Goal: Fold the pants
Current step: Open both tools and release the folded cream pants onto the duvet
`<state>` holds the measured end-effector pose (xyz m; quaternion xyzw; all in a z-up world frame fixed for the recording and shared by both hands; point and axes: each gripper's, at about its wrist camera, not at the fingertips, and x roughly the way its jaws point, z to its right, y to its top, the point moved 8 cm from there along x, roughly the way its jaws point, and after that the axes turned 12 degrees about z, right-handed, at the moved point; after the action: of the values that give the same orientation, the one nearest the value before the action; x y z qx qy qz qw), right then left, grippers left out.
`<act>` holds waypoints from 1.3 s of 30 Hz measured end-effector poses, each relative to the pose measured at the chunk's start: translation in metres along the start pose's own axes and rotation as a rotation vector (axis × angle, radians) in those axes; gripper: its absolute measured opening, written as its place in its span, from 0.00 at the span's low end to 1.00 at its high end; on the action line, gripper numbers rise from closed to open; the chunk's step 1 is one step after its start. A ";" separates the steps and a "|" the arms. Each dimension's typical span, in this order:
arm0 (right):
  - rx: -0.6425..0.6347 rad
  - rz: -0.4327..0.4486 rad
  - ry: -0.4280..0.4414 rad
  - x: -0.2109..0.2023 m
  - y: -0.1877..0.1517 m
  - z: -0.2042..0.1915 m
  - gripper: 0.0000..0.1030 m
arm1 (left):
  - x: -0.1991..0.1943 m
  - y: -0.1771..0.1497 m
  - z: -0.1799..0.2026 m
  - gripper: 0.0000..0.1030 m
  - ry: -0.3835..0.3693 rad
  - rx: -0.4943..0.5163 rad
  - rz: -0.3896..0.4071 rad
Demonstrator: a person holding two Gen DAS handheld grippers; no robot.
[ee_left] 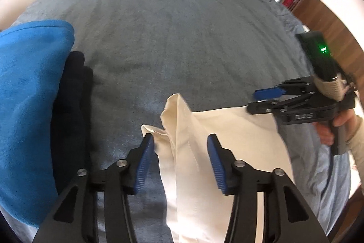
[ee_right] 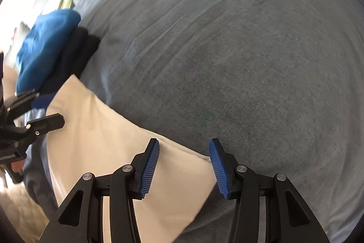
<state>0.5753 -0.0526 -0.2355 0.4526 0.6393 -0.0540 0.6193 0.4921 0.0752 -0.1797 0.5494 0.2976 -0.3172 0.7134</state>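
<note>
Bedding in grey-blue (ee_left: 182, 26) carries everything; cream pants (ee_left: 216, 140) lie folded on its near part, with blue and black folded clothes (ee_left: 34, 95) stacked to their left. The left gripper (ee_left: 180, 147) hangs half open over the pants' bunched end, gripping nothing. The right gripper (ee_right: 184, 152) stands half open above the pants' far edge, empty. The pants' near end is cut off.

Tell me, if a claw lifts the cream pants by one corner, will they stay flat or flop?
Probably flop: the cream pants already wrinkle and bunch at the corner near the left claw. They look like thin, light cloth, so the rest would likely hang. On the soft gray bedcover they may drag rather than slide.
</note>
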 end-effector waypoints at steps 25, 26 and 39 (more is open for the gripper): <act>0.037 -0.050 -0.211 -0.005 -0.031 0.046 0.17 | -0.010 0.005 -0.024 0.24 0.298 0.196 0.062; 0.038 -0.037 -0.247 -0.008 -0.031 0.047 0.19 | -0.016 0.006 -0.020 0.32 0.284 0.215 0.082; 0.335 0.226 -0.377 -0.115 -0.084 0.005 0.44 | -0.067 -0.051 0.011 0.46 0.016 0.208 0.010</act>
<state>0.5046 -0.1633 -0.1812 0.5992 0.4403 -0.1728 0.6459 0.4119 0.0631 -0.1561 0.6245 0.2658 -0.3385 0.6517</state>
